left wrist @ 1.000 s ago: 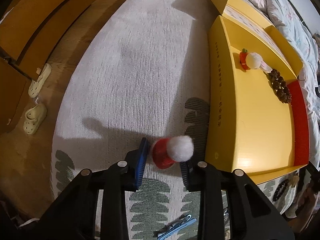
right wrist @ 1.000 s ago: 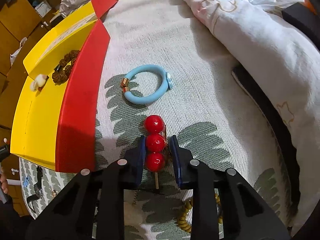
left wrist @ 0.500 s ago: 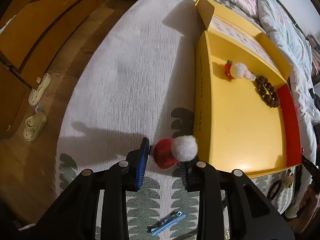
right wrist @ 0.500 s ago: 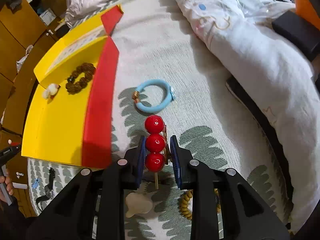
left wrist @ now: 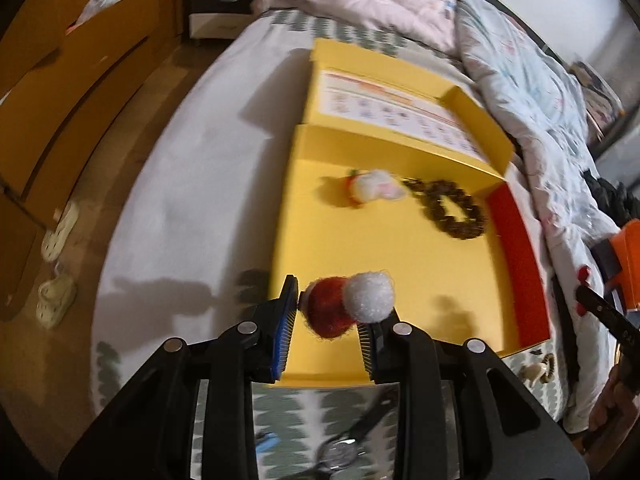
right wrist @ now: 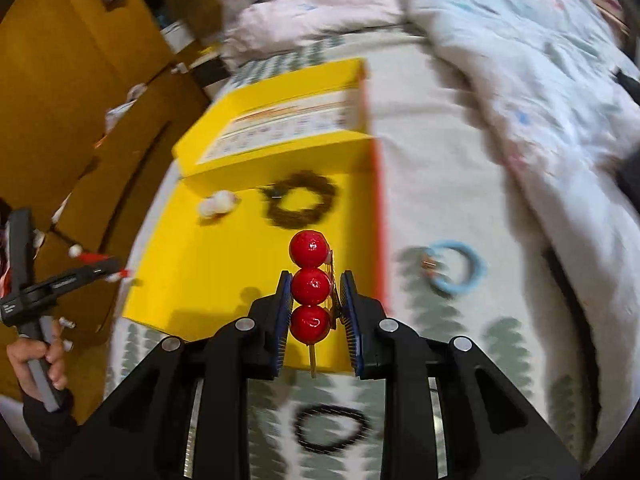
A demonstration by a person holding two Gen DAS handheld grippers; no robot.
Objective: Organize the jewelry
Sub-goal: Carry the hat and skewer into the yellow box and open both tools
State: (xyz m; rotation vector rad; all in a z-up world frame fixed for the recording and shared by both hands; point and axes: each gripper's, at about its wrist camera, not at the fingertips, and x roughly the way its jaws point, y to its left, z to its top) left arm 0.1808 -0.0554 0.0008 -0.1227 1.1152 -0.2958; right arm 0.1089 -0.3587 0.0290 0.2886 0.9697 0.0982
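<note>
A red felt ornament with a white pompom (left wrist: 348, 308) sits pinched between the nearly closed jaws of the left gripper (left wrist: 328, 320), above the near edge of the open yellow box (left wrist: 384, 248). A pick of 3 red beads (right wrist: 310, 292) is clamped in the narrow jaws of the right gripper (right wrist: 314, 312), also over the box's near edge. Inside lie a brown beaded bracelet (left wrist: 452, 212) and what looks like a small white-and-red plush (left wrist: 372, 188), while a blue ring (right wrist: 456, 272) rests on the leaf-patterned bedspread (right wrist: 440, 184) beside the box.
</note>
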